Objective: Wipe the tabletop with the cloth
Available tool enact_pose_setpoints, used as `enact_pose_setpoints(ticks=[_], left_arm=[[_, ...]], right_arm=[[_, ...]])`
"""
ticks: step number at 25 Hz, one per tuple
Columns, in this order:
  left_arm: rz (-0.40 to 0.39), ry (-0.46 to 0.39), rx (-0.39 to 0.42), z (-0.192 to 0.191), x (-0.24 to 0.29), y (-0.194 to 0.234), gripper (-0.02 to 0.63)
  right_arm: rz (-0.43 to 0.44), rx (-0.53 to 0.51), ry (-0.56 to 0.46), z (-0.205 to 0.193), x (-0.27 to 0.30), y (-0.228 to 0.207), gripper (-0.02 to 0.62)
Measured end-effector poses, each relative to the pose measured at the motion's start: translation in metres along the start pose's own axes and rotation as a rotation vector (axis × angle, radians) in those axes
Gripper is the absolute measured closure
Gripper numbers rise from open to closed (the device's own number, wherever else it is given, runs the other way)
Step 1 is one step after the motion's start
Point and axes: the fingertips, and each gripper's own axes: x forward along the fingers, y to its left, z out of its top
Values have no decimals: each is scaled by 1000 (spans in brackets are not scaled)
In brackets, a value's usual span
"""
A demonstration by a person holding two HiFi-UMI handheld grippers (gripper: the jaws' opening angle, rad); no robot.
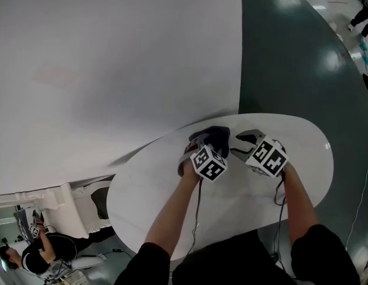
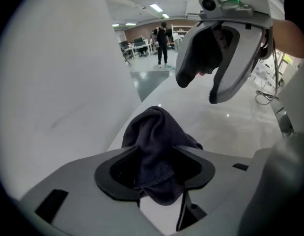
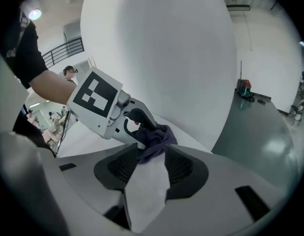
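Between the fingers (image 2: 117,170) of the left gripper (image 2: 159,154): the dark cloth (image 2: 154,129), bunched into a peak, fills the gap; jaws stand wide, with no visible squeeze on the cloth, which lies loose between them. Right gripper (image 3: 148,156) just beside the cloth; jaws likewise spread, bare tabletop (image 1: 149,190) between them, the cloth's edge at their tips, nothing held. Cloth rests on the white oval tabletop near its far edge, close to the large white curved wall (image 1: 112,58); dark glossy floor (image 1: 291,70) lies beyond the cloth; a person (image 2: 163,43) stands well behind the cloth.
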Motion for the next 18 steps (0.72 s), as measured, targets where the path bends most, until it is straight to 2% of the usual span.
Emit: enact_pose_setpoints(ticks=[1, 2, 4, 8, 14, 18], left_arm=[[-3, 7, 23, 0, 0, -2, 396], [-6, 16, 48, 0, 1, -3, 421], [-4, 36, 94, -2, 1, -6, 476], [-2, 52, 128, -4, 2, -2, 506], [5, 77, 149, -15, 4, 12, 515], [67, 88, 129, -29, 0, 35, 523]], right_arm=[[-45, 5, -25, 1, -1, 1, 469], [-85, 13, -54, 1, -2, 3, 575], [-132, 30, -101, 0, -5, 10, 578], [-176, 81, -138, -12, -7, 28, 581], [-138, 118, -154, -30, -1, 78, 581], [-129, 146, -195, -34, -2, 100, 581]])
